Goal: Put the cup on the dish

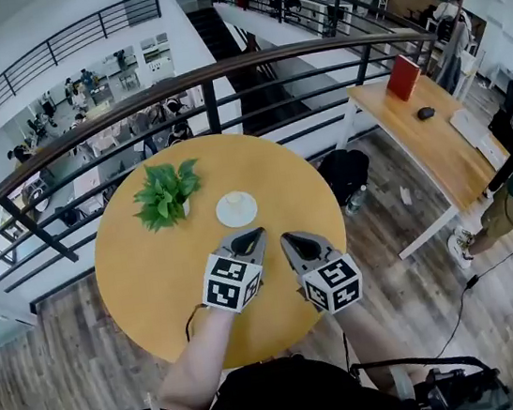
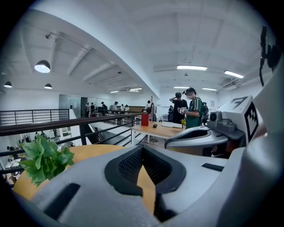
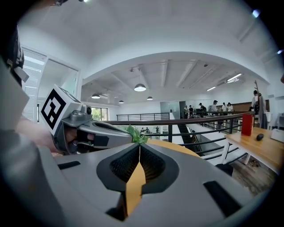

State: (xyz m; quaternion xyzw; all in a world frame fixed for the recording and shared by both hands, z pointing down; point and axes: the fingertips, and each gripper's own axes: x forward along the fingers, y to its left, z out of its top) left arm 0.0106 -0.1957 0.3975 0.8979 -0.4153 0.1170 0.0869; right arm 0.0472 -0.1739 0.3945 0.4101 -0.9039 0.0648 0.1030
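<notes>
Mustard-yellow round wooden table (image 1: 144, 281); green leafy plant (image 1: 166, 193); white cup (image 1: 235, 198) and white round dish (image 1: 224, 216); grey left gripper (image 1: 255, 235) and grey right gripper (image 1: 287, 238), each with black-and-white square-patterned markers.

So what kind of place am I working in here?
Looks like an upper gallery in an open office or lab: the round table sits beside a black railing overlooking a lower floor with desks and people.
</notes>
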